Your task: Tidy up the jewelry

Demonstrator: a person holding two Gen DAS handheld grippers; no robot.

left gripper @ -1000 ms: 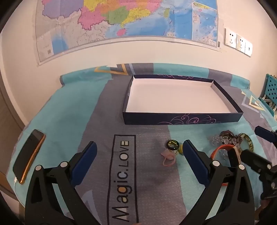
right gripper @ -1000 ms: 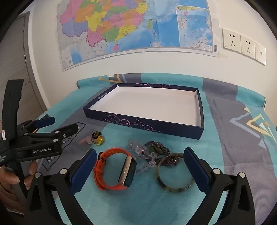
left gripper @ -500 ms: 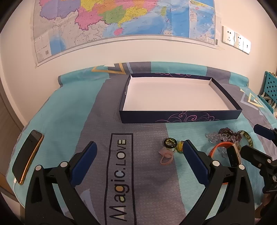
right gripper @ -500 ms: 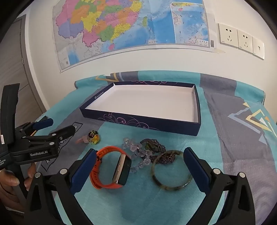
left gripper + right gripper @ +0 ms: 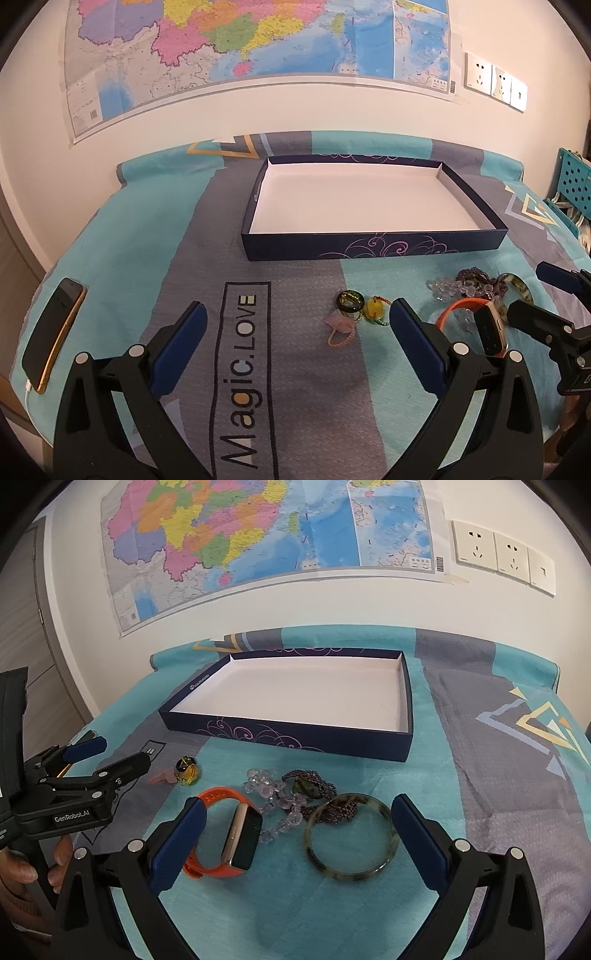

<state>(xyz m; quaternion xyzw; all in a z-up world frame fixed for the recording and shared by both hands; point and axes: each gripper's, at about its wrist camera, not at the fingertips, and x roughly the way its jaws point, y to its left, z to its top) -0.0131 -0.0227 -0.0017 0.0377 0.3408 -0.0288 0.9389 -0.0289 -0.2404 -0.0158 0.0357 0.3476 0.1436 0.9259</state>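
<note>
Pictured on a cloth-covered table point(image 5: 498, 775) below a wall map point(image 5: 266, 535): a shallow dark-blue box point(image 5: 295, 738) with swirl print on its outer wall and a white floor, holding nothing at all; every piece of jewelry lying outside it on the cloth, on the near side of its front wall.

Seen from the right wrist: right gripper point(image 5: 295, 834) with jaws wide apart and gripping nothing, hovering low over the main cluster; an orange-strapped watch point(image 5: 229, 834) just inside its left finger, a mottled green bangle point(image 5: 351, 838) just inside its right finger; between those two, a clear bead bracelet point(image 5: 273, 794) and a dark beaded bracelet point(image 5: 314, 786), the dark beads touching the bangle's far rim.

Seen from the left wrist: left gripper point(image 5: 295, 332) likewise spread open and holding nothing, poised above the "Magic.LOVE" lettering point(image 5: 243, 369); between its fingertips and slightly beyond, a smaller group apart from the main cluster, comprising a dark green ring point(image 5: 350, 300), a yellow charm point(image 5: 375, 310) and a pink trinket point(image 5: 340, 328); a phone point(image 5: 51, 332) at the table's left edge, well apart from the box; a person's hand point(image 5: 22, 867) visible at the left gripper's handle.
</note>
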